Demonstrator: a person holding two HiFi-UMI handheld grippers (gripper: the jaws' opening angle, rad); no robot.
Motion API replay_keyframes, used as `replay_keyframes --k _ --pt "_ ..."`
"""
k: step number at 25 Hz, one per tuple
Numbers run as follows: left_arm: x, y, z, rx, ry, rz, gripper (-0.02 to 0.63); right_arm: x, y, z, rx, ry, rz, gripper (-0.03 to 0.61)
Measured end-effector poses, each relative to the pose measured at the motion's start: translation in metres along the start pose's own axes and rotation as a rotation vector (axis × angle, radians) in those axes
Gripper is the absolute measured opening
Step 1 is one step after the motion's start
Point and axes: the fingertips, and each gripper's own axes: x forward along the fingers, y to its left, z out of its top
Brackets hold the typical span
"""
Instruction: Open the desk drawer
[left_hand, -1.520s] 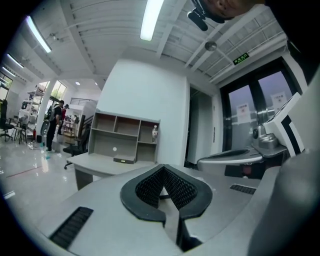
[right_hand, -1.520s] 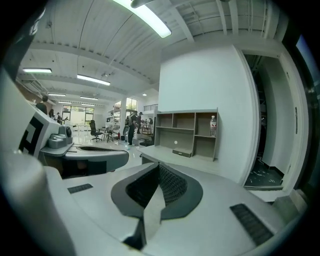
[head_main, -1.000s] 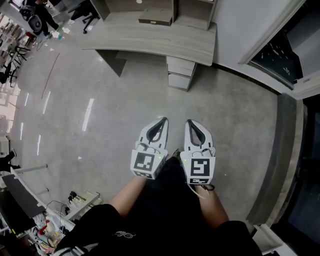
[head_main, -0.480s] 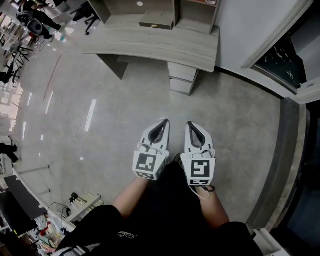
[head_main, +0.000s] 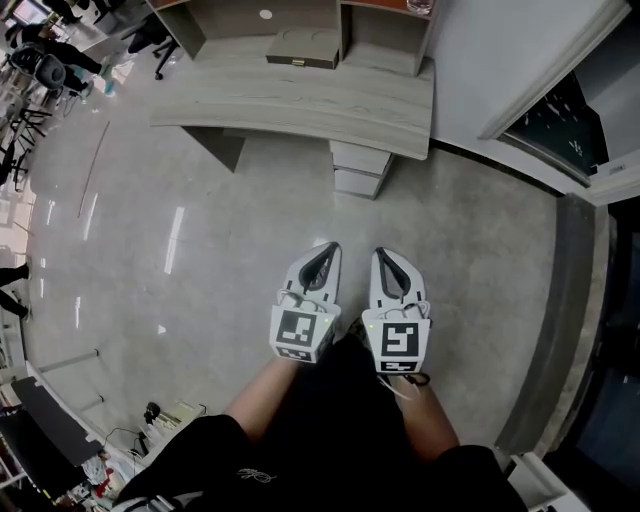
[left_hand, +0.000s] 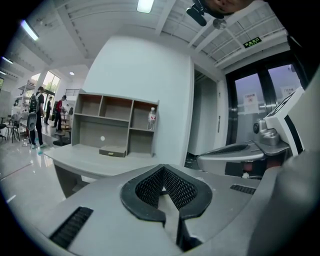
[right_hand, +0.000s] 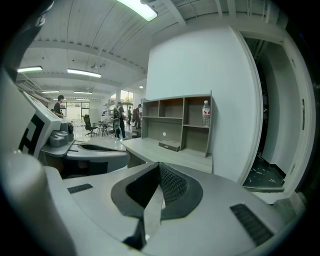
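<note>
Task barely begun. Your white left gripper (head_main: 326, 249) and white right gripper (head_main: 381, 253): jaws closed, holding nothing. Pale grey drawer stack (head_main: 358, 170) under light wood-grain desk (head_main: 290, 95) shut, well apart from you. Left: approach, grip, pull.

a pale grey polished floor (head_main: 200, 250) stretched across the room and carried streaks of reflected light. a light wood-grain desk (head_main: 300, 95) stood against a plain white wall (head_main: 480, 60), with an open shelf unit (left_hand: 115, 122) of several compartments along its back edge. long strip lights (right_hand: 82, 73) ran under the white beamed ceiling (left_hand: 100, 15). far beyond the desk the hall opened out to bright windows (left_hand: 50, 81) and dark office chairs (right_hand: 89, 123). past the end of the wall stood dark-framed glass doors (left_hand: 257, 102) under a green exit sign (left_hand: 252, 42). a darker strip (head_main: 578, 300) edged the floor at the doors.
</note>
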Motion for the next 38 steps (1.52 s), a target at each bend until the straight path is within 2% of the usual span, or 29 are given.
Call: replay_keyframes --k 7,13,18,27,34,38 --pt "0.041 0.033 -0.010 -0.024 0.034 -0.025 0.005 0.051 -0.007 -0.006 0.041 0.051 -0.012 0.006" --pt "0.080 0.054 -0.027 -0.034 0.078 -0.067 0.005 0.096 -0.019 -0.014 0.035 0.090 -0.024 0.006" --pt "0.104 0.063 -0.041 -0.005 0.068 -0.101 0.005 0.129 -0.024 -0.027 0.018 0.065 -0.023 0.006" --pt "0.150 0.074 -0.115 -0.047 0.058 -0.081 0.005 0.158 -0.035 -0.086 -0.017 0.033 -0.025 0.005" --pt "0.194 0.089 -0.163 0.012 0.043 -0.059 0.005 0.184 -0.045 -0.128 -0.038 0.011 -0.043 0.006" --pt "0.210 0.095 -0.183 0.006 0.011 -0.023 0.005 0.194 -0.049 -0.143 -0.038 -0.045 -0.058 0.006"
